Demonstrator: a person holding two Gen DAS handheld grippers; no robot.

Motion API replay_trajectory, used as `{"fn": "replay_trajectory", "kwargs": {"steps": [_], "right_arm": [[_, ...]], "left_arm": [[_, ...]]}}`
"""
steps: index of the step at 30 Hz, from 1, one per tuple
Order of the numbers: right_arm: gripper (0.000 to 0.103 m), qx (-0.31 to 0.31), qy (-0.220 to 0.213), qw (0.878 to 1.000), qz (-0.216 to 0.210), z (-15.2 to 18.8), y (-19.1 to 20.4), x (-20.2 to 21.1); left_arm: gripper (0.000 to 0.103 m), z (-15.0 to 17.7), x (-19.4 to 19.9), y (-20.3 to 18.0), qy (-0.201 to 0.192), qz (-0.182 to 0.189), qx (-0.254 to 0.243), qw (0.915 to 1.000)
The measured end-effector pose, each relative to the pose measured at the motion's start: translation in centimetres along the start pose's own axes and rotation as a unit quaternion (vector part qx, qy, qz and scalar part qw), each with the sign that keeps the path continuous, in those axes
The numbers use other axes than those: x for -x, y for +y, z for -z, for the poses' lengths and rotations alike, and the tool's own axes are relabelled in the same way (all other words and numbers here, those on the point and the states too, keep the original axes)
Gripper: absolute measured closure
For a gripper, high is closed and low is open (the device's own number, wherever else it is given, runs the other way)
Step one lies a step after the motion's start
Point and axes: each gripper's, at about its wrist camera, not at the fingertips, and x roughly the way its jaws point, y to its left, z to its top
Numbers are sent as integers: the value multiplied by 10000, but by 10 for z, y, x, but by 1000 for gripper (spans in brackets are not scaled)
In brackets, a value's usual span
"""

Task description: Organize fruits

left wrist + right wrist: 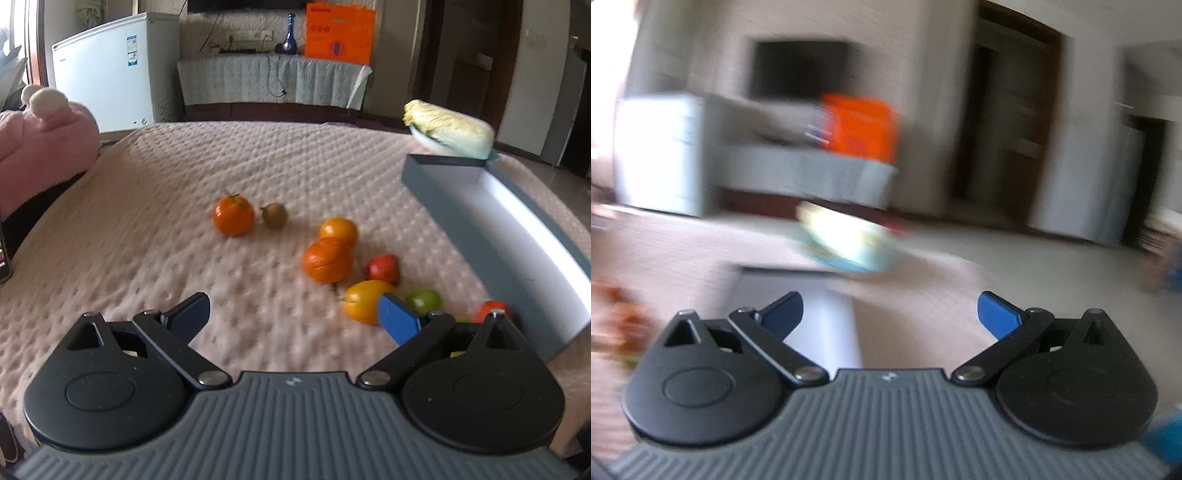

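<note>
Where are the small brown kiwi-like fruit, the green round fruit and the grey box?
small brown kiwi-like fruit (274, 215), left wrist view, centre of its skin
green round fruit (424, 300), left wrist view, top surface
grey box (439, 176), left wrist view, near outer wall

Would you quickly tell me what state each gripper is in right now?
Left gripper: open, holding nothing, above the blanket near the fruits.
Right gripper: open, holding nothing; the view is blurred.

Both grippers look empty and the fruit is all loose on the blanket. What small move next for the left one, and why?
Probably ease the open left gripper forward and right to straddle the nearest yellow-orange round fruit: it lies just past the right fingertip, beside the empty grey rectangular box.
</note>
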Motion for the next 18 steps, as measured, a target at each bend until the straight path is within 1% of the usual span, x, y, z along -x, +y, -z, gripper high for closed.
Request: {"fn": "replay_trajectory", "kwargs": {"steps": [3, 5, 6, 7, 8, 9, 10, 12, 13, 15, 17, 18], "right_arm": [[1, 253, 158, 9961, -828, 9, 52, 14], [1, 365, 317, 9922, -1152, 26, 76, 14], [6, 445, 429, 9898, -1286, 37, 86, 12], [14, 499, 564, 9879, -1355, 47, 93, 11], [19, 525, 776, 9851, -1440, 52, 99, 8], [28, 522, 975, 9808, -1607, 55, 102, 6], [30, 530, 1041, 9763, -1823, 56, 104, 6], [29, 513, 1070, 9726, -1999, 59, 109, 7], [29, 473, 1163, 9702, -2075, 61, 111, 4], [29, 362, 1484, 9657, -2102, 66, 111, -5], [29, 269, 1738, 9611, -2131, 69, 109, -17], [29, 233, 1847, 9604, -2071, 70, 106, -24]], "left_arm": [[4, -3, 26, -8, -202, -30, -161, 9997], [4, -4, 42, -6, -280, -60, -210, 9994], [4, -3, 48, -4, -293, -76, -195, 9994], [4, -2, 53, -2, -292, -84, -175, 9994], [4, 0, 56, -1, -298, -71, -154, 9994], [4, 2, 56, 0, -296, -67, -146, 9994], [4, 3, 55, -1, -292, -60, -164, 9994], [4, 7, 51, -3, -273, -9, -207, 9994], [4, 7, 47, -3, -242, 6, -230, 9994], [4, 7, 45, -3, -231, 55, -195, 9995], [4, 5, 45, -3, -262, 199, -67, 9994], [4, 4, 45, -5, -288, 238, -51, 9993]]}}
